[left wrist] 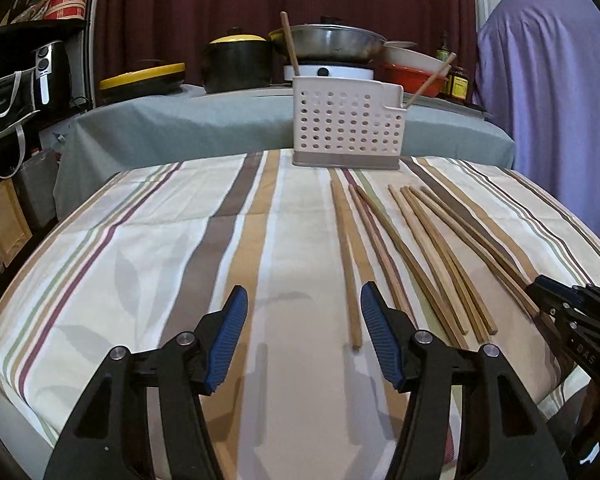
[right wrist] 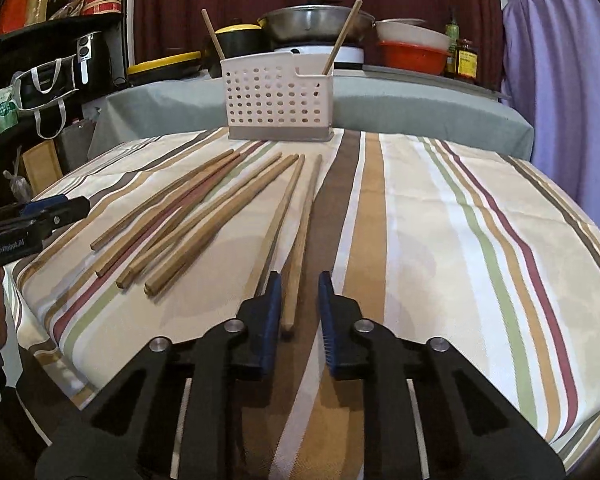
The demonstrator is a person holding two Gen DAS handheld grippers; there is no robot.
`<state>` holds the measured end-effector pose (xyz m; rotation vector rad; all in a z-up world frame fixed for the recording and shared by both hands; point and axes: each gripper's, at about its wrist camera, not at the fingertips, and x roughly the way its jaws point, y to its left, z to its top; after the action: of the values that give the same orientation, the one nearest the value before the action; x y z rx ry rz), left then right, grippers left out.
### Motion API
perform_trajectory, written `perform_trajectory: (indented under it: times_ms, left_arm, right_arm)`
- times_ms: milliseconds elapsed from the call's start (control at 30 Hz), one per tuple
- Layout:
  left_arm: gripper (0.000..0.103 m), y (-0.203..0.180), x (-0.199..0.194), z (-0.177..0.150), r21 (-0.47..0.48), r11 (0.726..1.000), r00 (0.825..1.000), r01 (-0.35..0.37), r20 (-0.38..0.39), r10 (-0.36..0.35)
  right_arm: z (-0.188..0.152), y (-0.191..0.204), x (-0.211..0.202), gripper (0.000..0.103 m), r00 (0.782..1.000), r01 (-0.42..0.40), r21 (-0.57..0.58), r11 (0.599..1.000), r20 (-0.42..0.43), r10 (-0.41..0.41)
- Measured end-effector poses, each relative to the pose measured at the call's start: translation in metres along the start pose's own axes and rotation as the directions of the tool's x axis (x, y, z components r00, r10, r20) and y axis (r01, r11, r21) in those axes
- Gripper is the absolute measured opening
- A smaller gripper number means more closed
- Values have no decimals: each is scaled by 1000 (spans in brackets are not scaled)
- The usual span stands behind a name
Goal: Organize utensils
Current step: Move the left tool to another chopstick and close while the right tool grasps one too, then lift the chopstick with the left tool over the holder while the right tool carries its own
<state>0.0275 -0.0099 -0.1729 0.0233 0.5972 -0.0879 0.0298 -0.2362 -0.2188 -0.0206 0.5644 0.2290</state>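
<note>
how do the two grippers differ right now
The left gripper is spread wide, and a chopstick lies just inside its right finger. The right gripper has a narrower gap and straddles the near end of a chopstick, not yet closed on it. Both are open, low over the striped tablecloth, facing the white utensil holder.

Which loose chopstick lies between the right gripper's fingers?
The rightmost chopstick: its near end lies between the open right gripper fingers. The other chopsticks lie left of it on the striped cloth.
</note>
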Motion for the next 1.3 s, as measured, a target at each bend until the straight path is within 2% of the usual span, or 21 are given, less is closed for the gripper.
perform_trajectory:
  times_ms: [167, 233, 467, 700, 733, 767, 900, 1100, 1300]
  left_arm:
    - [53, -8, -1, -7, 13, 999, 999, 45, -8, -45]
    - [51, -13, -1, -9, 29, 998, 999, 50, -13, -50]
    - [36, -12, 8, -12, 22, 998, 998, 51, -36, -50]
    - [34, -16, 18, -15, 38, 998, 998, 51, -47, -49]
    - [32, -16, 18, -15, 40, 998, 998, 49, -44, -48]
    - [25, -16, 17, -15, 40, 998, 998, 48, -42, -46]
    - [7, -16, 16, -16, 38, 997, 997, 60, -40, -59]
    - [7, -15, 14, -15, 37, 997, 997, 69, -33, -68]
    - [7, -14, 3, -8, 53, 997, 998, 57, -1, -57]
  right_arm:
    - [-1, -2, -1, 12, 1000, 3, 7, 1000, -1, -3]
    - [-1, -3, -1, 7, 1000, 2, 8, 1000, -2, -2]
    - [-2, -4, -1, 7, 1000, 1, 11, 1000, -2, -1]
    - [-3, -4, -2, 7, 1000, 1, 10, 1000, 0, -1]
    - [-3, -4, -2, 7, 1000, 1, 11, 1000, 1, -1]
    - [-3, -4, -2, 7, 1000, 1, 10, 1000, 1, -1]
    - [-3, -4, -1, 7, 1000, 0, 11, 1000, 0, 0]
    - [-3, -4, -3, 6, 1000, 5, 8, 1000, 4, -5]
    - [5, -3, -13, 6, 999, 18, -4, 1000, 47, -18]
